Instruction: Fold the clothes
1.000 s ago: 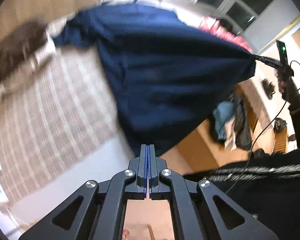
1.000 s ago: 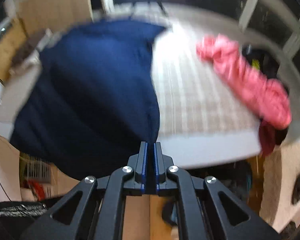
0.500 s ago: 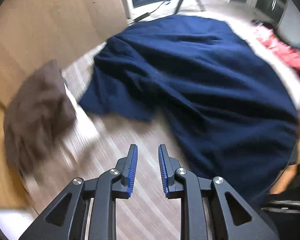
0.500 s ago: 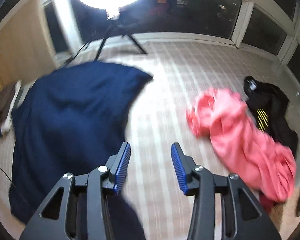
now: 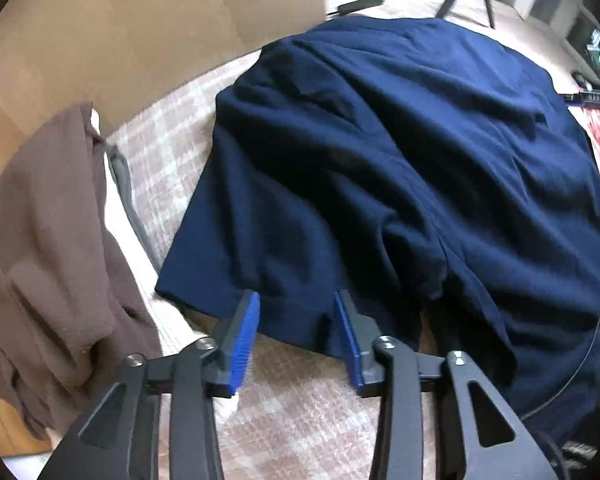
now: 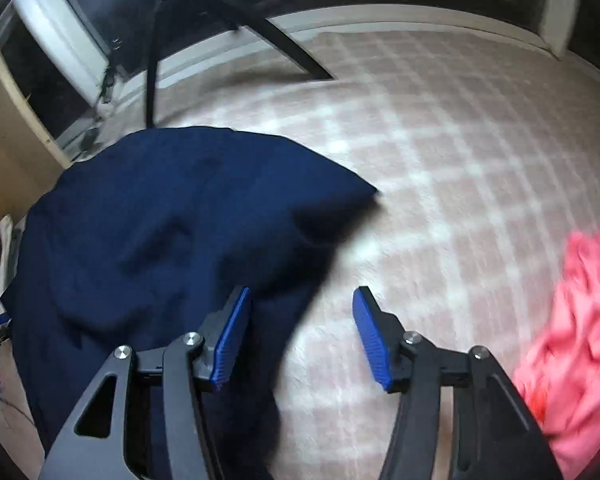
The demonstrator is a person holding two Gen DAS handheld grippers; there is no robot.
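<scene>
I have the navy garment (image 5: 400, 152) laid out on the checked bed (image 6: 440, 152), so the spreading step looks about done and the folding itself comes next, as I judge it. The jaws of my left hand-held gripper (image 5: 296, 332) have just been opening and now stand moderately apart with nothing pinched; the garment's near hem lies just ahead of its tips, showing between them but not pressed by the pads. My right hand-held gripper (image 6: 300, 332) has also just been opening its jaws and holds nothing; the garment's right edge runs beneath and to the left of its left finger (image 6: 232, 336), while bare bed shows between the jaws and off to the right.

The cloth is still rumpled, with ridges across the middle ahead of my left hand-held gripper. The next move, I think, calls for smoothing it or taking a fresh hold on an edge or sleeve to bring it across.

A brown garment (image 5: 48, 248) lies well to the left of my left hand-held gripper, and a pink garment (image 6: 580, 340) lies to the right of my right one, apart from the navy one.
</scene>
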